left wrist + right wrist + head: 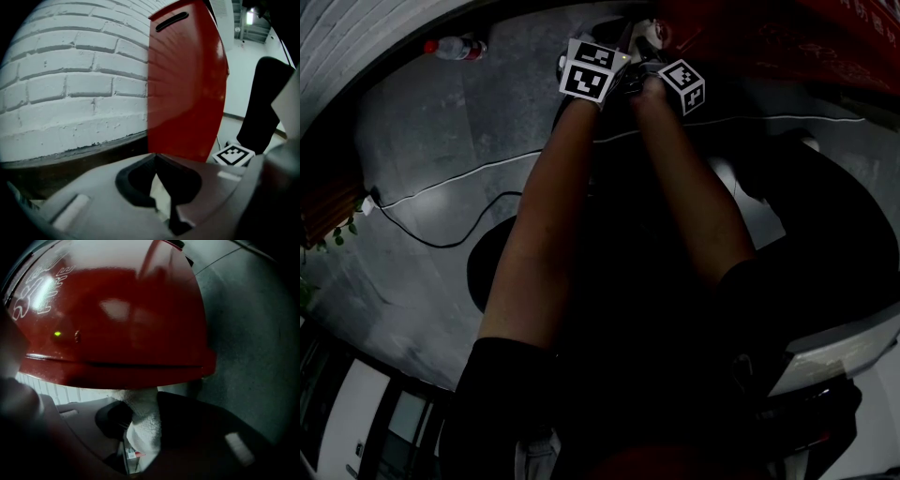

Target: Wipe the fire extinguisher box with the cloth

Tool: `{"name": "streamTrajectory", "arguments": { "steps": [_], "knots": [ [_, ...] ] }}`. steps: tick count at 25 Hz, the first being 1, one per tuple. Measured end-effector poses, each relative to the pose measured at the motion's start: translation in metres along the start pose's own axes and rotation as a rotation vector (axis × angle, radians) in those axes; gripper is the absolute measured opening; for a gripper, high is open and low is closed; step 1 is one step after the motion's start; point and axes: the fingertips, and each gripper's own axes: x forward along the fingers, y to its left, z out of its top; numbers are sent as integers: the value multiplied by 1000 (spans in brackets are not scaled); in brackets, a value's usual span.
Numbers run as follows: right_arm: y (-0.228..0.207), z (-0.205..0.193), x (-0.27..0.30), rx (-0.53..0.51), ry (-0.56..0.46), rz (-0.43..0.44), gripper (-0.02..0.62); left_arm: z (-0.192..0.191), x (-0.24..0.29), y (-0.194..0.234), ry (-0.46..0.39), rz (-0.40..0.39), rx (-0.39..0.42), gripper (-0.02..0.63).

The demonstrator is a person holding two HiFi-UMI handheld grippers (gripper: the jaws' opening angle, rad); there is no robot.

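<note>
The red fire extinguisher box (769,37) stands at the top right of the head view, by a white brick wall (70,84). Both arms reach out to its near corner. My right gripper (140,404) is shut on a white terry cloth (143,418), which is pressed up against the lower edge of the box (117,315). My left gripper (155,159) has its tips closed together just in front of the slotted red side of the box (187,84). A pale patch shows behind those tips; I cannot tell what it is. The right gripper's marker cube (233,155) sits beside the left one.
A plastic bottle (455,47) lies on the grey floor at the far left. A thin cable (441,234) runs across the floor to a dark round shape (487,272). Green leaves (337,234) show at the left edge.
</note>
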Motion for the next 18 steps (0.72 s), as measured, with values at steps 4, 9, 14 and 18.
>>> {"name": "streamTrajectory", "arguments": {
  "steps": [4,9,14,18],
  "knots": [
    [-4,-1,0,-10,9,-12,140,-1,3,1,3,-6,-6,0],
    [-5,-2,2,-6,11,-11,140,0,6,-3,2,-16,-1,0],
    [-18,-2,3,16,20,-40,140,-8,7,-7,22,-25,6,0],
    [-29,-5,3,45,46,-72,138,-13,8,-8,37,-28,13,0]
  ]
}}
